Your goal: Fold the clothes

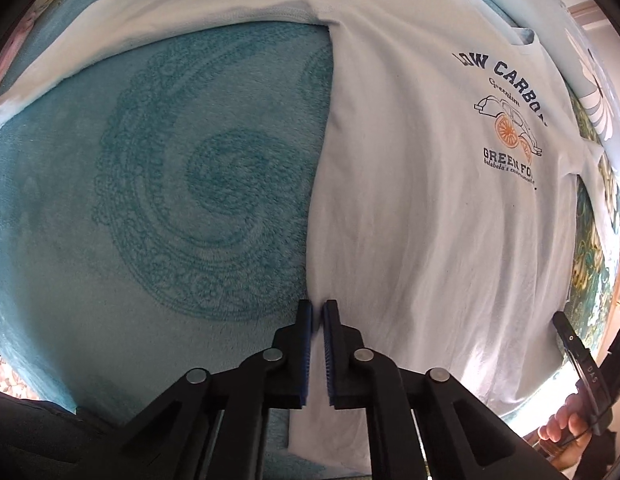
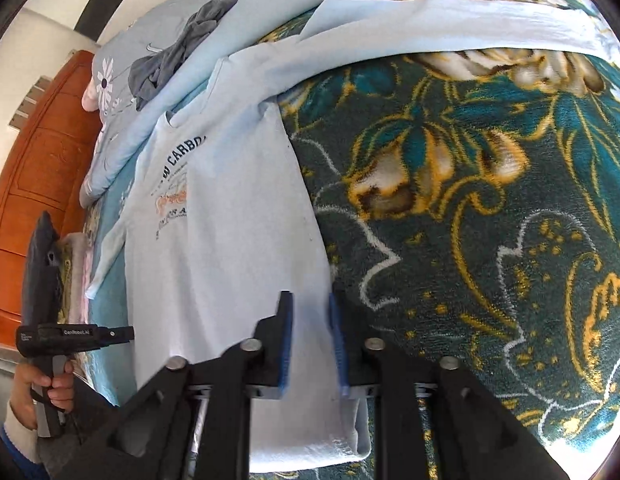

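The left gripper has its jaws drawn nearly together over the left side edge of the white T-shirt, near the hem; whether the blue pads pinch the cloth cannot be told. The right gripper straddles the shirt's right side edge near the hem, and in its own view the jaws stand a little apart, with no clear pinch on the cloth. The shirt lies flat, face up, on the bed, its hem near and its collar far, sleeves spread out to each side. Left of it shows a teal plush blanket, right of it a dark floral blanket. Beyond the collar lies a pale blue flowered quilt bearing a crumpled grey garment.
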The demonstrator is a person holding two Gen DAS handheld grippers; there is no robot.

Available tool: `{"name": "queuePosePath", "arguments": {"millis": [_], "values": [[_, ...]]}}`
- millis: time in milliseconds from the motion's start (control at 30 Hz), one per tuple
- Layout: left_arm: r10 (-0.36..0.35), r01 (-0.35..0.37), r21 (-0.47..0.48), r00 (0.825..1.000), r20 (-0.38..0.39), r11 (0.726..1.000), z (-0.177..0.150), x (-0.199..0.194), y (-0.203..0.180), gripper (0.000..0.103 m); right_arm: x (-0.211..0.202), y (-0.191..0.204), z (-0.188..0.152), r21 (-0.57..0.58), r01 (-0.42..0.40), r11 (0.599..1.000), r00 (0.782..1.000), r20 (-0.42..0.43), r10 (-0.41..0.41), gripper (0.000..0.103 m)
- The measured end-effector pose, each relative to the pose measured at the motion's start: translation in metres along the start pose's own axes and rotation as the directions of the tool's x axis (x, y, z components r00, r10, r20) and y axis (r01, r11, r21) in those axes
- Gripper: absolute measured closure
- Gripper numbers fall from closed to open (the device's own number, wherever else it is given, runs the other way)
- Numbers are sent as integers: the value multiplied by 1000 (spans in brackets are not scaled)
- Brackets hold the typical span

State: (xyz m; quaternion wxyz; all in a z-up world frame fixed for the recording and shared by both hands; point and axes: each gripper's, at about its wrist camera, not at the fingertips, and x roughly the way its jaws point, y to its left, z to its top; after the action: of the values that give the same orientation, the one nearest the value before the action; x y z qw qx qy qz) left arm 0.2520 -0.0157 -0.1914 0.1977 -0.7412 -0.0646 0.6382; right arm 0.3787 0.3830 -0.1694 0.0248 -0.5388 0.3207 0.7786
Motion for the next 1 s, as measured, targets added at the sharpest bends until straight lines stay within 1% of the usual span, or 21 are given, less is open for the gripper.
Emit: {"name": "queuePosePath", "arguments": {"millis": [100,167,233,300,400,467,500,533,567,600,633,700,733,767,800,833,867,900,933,967,1000], "values": [[104,-104,15,994,-14,994,-6,-1,-6,101,-6,3,-8,-16,-2,1000,1000,-14,2,101],[134,-133,12,990,-34,991,-9,1,-7,101,-15,8,-17,-54,13,998,999,-32,-15,101],[151,-151,-10,987,-46,988,-9,3,-4,101,-20,11,-26,-93,56,994,997,-55,-61,101],[139,-141,-42,989,-51,989,-8,3,1,101,-23,5,-33,-74,56,996,996,-68,-61,101],[90,-92,-65,995,-38,994,-5,0,3,100,-23,0,-37,-53,31,998,997,-69,-34,101],[27,-28,-105,1000,-15,994,-4,-6,8,98,-28,-2,-35,-50,-5,999,999,-54,2,100],[-28,28,-119,1000,0,992,-2,-10,10,97,-32,-4,-32,-45,-32,998,999,-40,30,99],[-63,63,-132,998,9,989,-1,-13,12,91,-38,-7,-28,-43,-57,997,998,-19,56,99],[-74,78,-144,997,32,987,-1,-18,13,86,-43,-12,-22,-41,-77,996,997,2,77,99],[-69,78,-153,996,61,985,1,-23,13,76,-48,-18,-14,-29,-84,996,996,25,85,99],[-66,83,-164,992,104,983,2,-30,13,75,-54,-26,-5,-10,-75,997,995,60,75,99],[-100,138,-170,972,212,976,2,-48,14,75,-69,-48,17,43,-42,998,987,157,34,99],[-119,169,-169,955,272,971,2,-58,13,73,-78,-61,28,81,-28,996,978,208,11,99],[-128,190,-165,936,327,968,2,-68,12,71,-86,-79,40,148,-28,989,964,265,-13,99],[-125,198,-163,918,375,967,3,-76,13,66,-93,-98,52,229,-46,972,946,323,-31,99],[-121,205,-160,898,423,966,4,-84,13,60,-100,-117,63,311,-69,948,925,376,-56,99],[-105,200,-160,880,464,967,16,-92,14,59,-106,-138,70,394,-86,915,906,412,-92,99],[-80,185,-164,864,497,969,17,-97,15,56,-110,-158,76,471,-91,878,893,429,-138,98],[-51,162,-169,851,522,972,16,-105,20,55,-114,-177,80,539,-99,837,879,441,-180,98],[-26,144,-176,840,542,974,20,-107,14,55,-117,-194,83,590,-116,799,869,450,-206,96],[-9,133,-184,831,556,974,21,-103,10,55,-118,-207,84,623,-149,768,860,465,-210,94]]}}
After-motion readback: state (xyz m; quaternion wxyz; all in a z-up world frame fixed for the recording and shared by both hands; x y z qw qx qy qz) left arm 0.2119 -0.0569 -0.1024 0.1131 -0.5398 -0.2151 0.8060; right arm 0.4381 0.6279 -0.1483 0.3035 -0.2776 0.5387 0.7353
